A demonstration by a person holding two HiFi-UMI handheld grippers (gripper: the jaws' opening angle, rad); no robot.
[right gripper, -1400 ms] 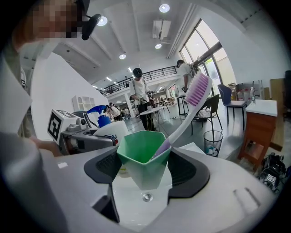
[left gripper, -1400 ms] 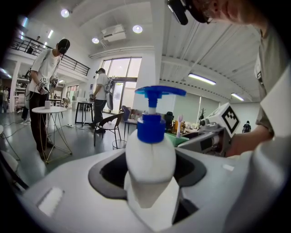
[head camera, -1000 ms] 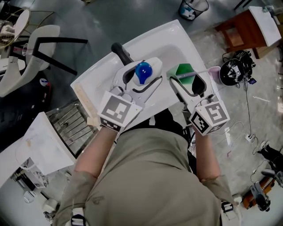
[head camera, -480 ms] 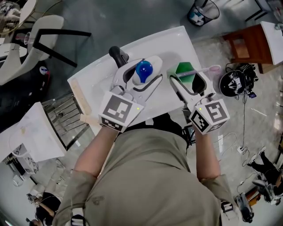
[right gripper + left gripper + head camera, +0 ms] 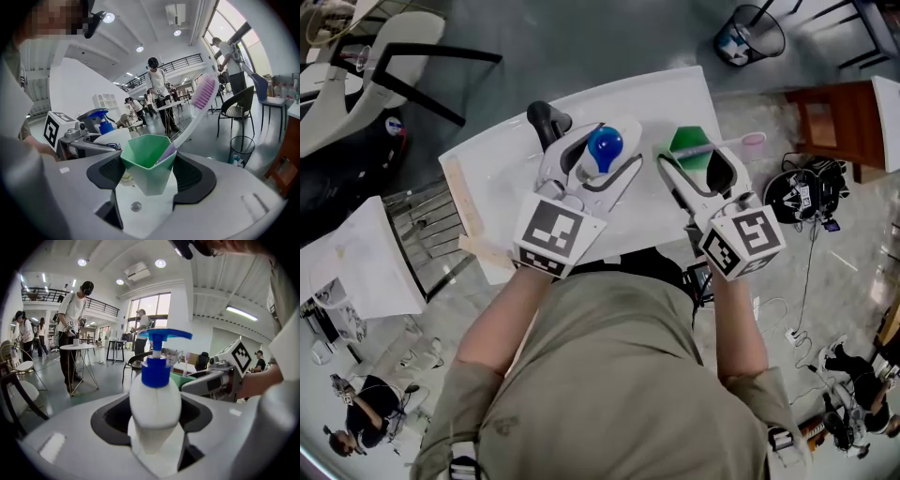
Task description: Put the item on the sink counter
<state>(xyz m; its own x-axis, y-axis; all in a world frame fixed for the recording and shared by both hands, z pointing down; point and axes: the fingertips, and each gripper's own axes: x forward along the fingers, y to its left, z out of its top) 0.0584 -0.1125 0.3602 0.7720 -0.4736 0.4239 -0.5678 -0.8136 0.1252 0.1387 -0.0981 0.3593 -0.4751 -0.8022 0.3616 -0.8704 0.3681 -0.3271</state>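
Observation:
My left gripper (image 5: 598, 167) is shut on a white pump bottle with a blue pump head (image 5: 604, 148) (image 5: 155, 394), held upright over the white sink (image 5: 512, 161). My right gripper (image 5: 701, 167) is shut on a green cup (image 5: 690, 150) (image 5: 147, 168). A toothbrush with a pink-purple head (image 5: 727, 146) (image 5: 195, 112) leans out of the cup to the right. Both items hang above the sink basin. The sink drain (image 5: 136, 206) shows below the cup in the right gripper view.
A black faucet (image 5: 547, 119) stands at the sink's far rim, left of the bottle. A wire rack (image 5: 431, 246) sits left of the sink. A bin (image 5: 750, 36) and a wooden table (image 5: 834, 117) stand beyond and right. Several people stand in the hall.
Both grippers keep their hold and stay above the sink. The head view has shifted, so the sink and surroundings sit slightly lower and more to the left in frame.

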